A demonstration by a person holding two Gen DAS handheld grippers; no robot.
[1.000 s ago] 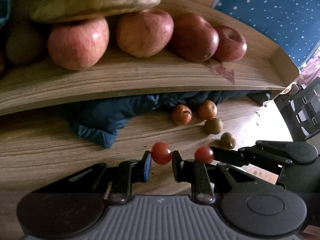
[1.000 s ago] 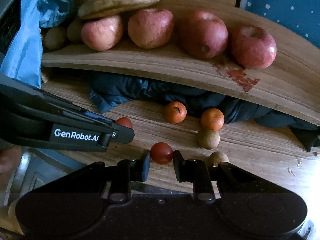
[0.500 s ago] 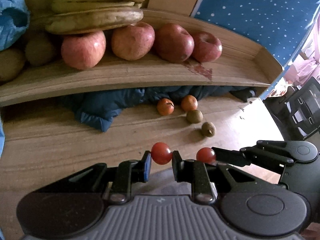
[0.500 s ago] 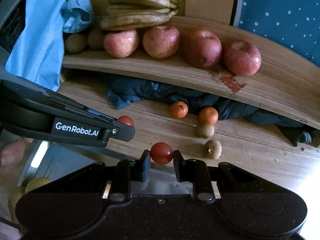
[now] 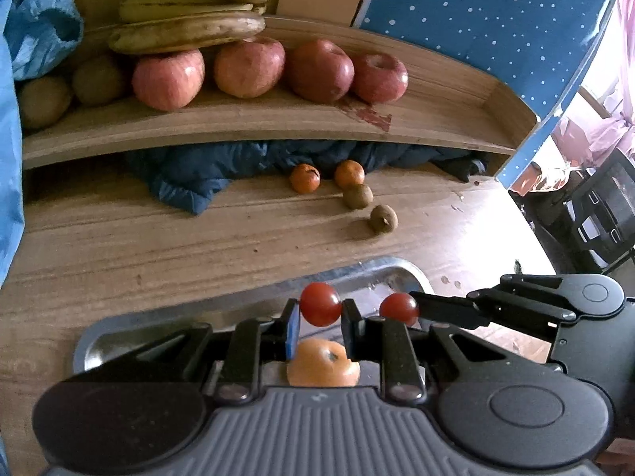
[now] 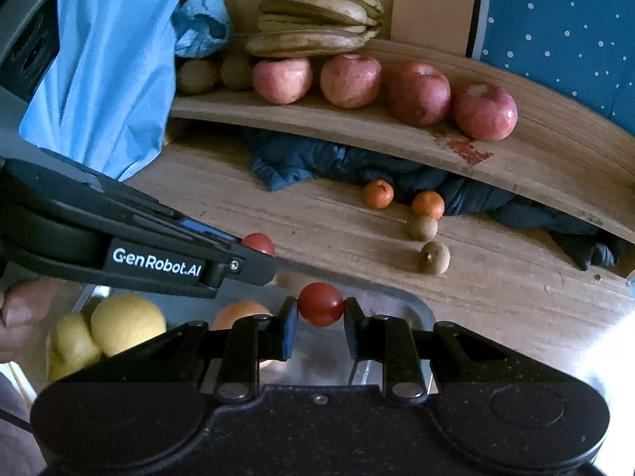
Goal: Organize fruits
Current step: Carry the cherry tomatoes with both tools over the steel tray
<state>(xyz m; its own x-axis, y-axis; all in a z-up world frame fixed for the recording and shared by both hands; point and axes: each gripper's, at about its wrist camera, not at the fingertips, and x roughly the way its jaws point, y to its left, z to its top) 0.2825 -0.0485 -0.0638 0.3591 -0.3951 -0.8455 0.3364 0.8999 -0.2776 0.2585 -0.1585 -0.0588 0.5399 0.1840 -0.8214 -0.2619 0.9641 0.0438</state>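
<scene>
Cherry tomato (image 5: 320, 304) clamped in left tongs (image 5: 320, 319); second tomato (image 6: 320, 304) clamped in right tongs (image 6: 320, 319), above metal tray (image 5: 369, 275).

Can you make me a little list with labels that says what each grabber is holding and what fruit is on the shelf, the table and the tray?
left gripper: shut on a small red cherry tomato
right gripper: shut on a second red cherry tomato
wooden shelf: four red apples, yellow-brown bananas, brown kiwis
wooden table: two small orange tangerines, two brown kiwis
shiny metal tray: an orange fruit; yellow fruits in right view
</scene>
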